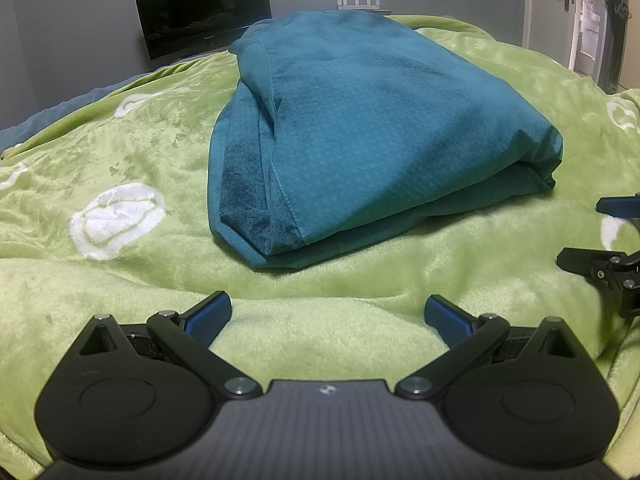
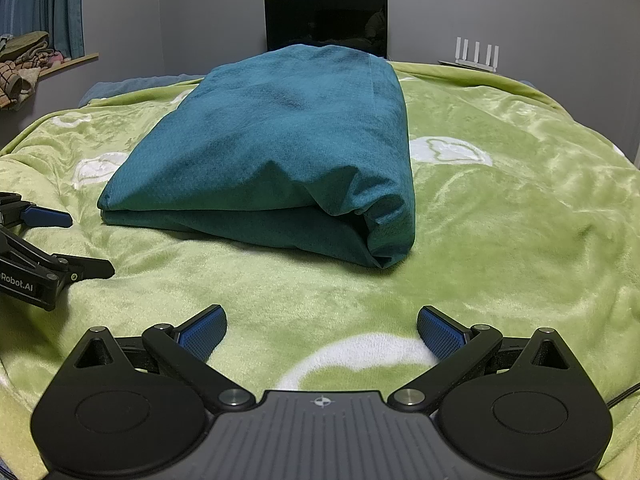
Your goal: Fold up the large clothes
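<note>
A teal garment (image 1: 360, 128) lies folded into a thick stack on the green blanket (image 1: 120, 152), with its layered edges facing me. In the right wrist view the same teal garment (image 2: 272, 148) shows a rolled fold at its near right corner. My left gripper (image 1: 328, 320) is open, a short way in front of the stack, with nothing between its blue pads. My right gripper (image 2: 322, 328) is open too, hovering over the blanket (image 2: 500, 220) short of the garment. Each gripper shows at the edge of the other's view: the right gripper (image 1: 580, 232) and the left gripper (image 2: 90, 244).
A dark monitor (image 2: 326, 20) stands behind the bed against the grey wall, beside a white router (image 2: 476, 54). A shelf with piled clothes (image 2: 24, 60) is at far left under blue curtains. A door (image 1: 568, 12) is at far right.
</note>
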Available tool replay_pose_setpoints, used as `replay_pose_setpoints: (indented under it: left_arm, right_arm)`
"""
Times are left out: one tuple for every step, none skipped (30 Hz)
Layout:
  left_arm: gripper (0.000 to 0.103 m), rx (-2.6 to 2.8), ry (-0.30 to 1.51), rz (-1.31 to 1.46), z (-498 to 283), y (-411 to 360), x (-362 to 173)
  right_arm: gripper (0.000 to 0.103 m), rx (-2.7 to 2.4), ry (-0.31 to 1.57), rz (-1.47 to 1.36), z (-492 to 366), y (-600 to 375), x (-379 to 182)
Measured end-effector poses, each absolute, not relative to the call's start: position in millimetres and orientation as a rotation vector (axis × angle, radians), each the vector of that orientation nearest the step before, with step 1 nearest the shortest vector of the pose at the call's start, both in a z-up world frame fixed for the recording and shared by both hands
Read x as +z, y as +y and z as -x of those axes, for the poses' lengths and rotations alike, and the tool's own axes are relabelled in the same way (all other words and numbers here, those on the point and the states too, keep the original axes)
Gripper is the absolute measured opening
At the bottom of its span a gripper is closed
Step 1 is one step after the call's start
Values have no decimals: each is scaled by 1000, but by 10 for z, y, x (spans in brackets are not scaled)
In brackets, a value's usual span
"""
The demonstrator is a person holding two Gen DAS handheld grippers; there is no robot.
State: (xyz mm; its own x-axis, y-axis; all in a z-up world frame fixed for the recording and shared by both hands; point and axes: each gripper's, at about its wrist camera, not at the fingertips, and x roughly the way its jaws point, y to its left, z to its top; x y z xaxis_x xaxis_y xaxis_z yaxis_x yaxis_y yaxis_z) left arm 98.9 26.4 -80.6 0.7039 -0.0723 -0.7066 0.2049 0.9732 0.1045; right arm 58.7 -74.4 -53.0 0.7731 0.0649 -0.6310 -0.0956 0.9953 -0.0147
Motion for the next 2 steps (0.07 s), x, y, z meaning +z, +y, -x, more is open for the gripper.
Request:
replay_pose_setpoints:
  left_arm:
    - [103, -155, 776, -180, -990, 265, -806]
    - [103, -155, 776, -179, -990, 265, -806]
  right_arm:
    - [103, 87, 682, 47, -587, -744, -529]
    - [103, 87, 682, 47, -587, -744, -529]
